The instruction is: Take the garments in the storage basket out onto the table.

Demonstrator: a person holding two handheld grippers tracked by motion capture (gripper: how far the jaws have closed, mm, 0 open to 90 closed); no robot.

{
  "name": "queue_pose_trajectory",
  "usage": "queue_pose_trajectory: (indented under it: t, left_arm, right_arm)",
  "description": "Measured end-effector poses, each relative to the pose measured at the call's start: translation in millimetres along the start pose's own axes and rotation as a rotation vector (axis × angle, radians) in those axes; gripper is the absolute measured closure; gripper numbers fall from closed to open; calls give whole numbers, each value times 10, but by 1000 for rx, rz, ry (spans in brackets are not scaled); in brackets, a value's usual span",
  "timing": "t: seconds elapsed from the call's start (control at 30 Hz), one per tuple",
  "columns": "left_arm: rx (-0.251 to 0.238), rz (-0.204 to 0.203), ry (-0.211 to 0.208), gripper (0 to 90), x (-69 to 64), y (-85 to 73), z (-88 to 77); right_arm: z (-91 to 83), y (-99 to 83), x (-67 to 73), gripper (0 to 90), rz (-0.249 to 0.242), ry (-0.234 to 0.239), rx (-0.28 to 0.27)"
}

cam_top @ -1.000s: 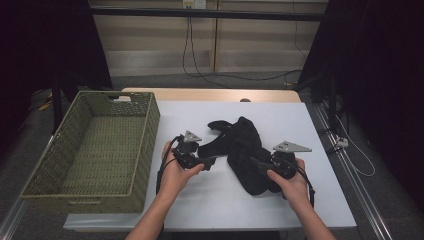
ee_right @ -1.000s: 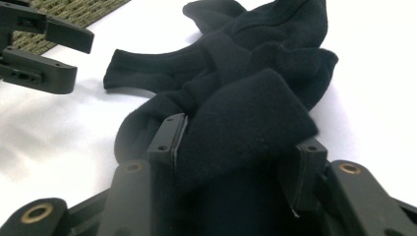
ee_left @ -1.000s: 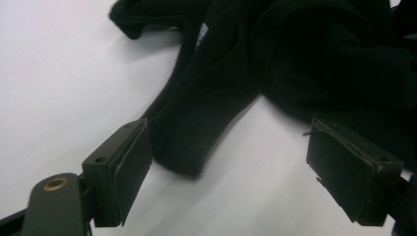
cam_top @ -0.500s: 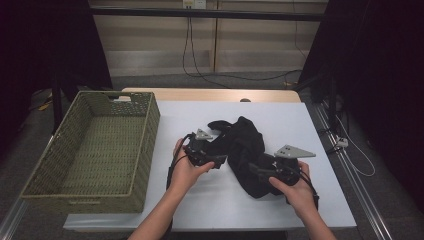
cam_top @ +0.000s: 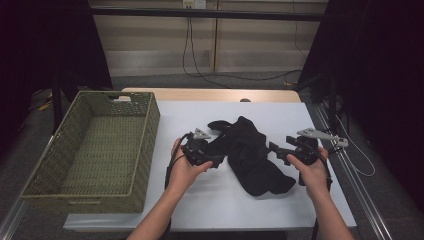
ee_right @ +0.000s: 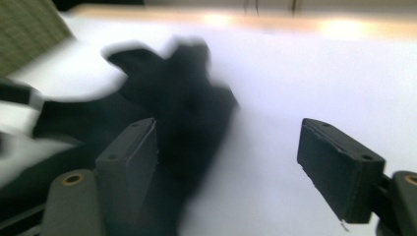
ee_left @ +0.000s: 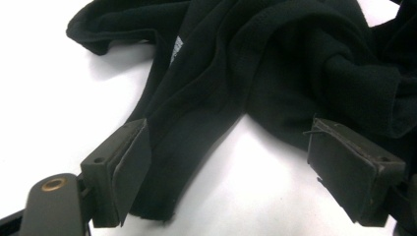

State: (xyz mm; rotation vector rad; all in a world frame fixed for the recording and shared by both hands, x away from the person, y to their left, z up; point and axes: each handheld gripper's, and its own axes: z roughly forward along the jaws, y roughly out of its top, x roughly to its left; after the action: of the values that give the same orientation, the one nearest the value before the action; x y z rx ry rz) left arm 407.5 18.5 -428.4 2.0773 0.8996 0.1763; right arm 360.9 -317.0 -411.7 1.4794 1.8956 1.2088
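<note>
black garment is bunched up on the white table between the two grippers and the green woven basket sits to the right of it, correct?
Not quite. The basket sits to the left of the black garment, at the table's left edge, as the high view shows. The rest holds: the garment lies bunched between the left gripper and the right gripper.

My jaws' matt dark pads [ee_left: 133, 162] flank soft black knit cloth [ee_left: 236, 83] on a smooth white table [cam_top: 200, 205]; the basket [cam_top: 90, 150] looks rough and woven.
</note>
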Motion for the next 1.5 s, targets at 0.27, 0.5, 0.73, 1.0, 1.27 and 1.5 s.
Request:
queue_pose_trajectory:
  t: [0.27,0.5,0.73,1.0,1.27,1.5]
  left_arm:
    - [3,-4,0,168,12,-16,-3]
    - [6,3,0,166,-3,-13,-7]
    - [3,17,-5,164,-44,-12,6]
    - [15,21,-18,161,-83,-18,39]
    - [27,29,-33,160,-141,-4,85]
    - [38,42,-51,160,-190,-11,153]
  right_arm:
    - [277,-312,66,290,-40,40,154]
    - [179,-361,277,318,-91,91,149]
    - [43,-409,529,316,-134,150,156]
    - [-19,-352,710,254,-210,174,145]
    - [-105,-158,398,218,-122,94,48]
    - [37,-288,221,239,-95,54,125]
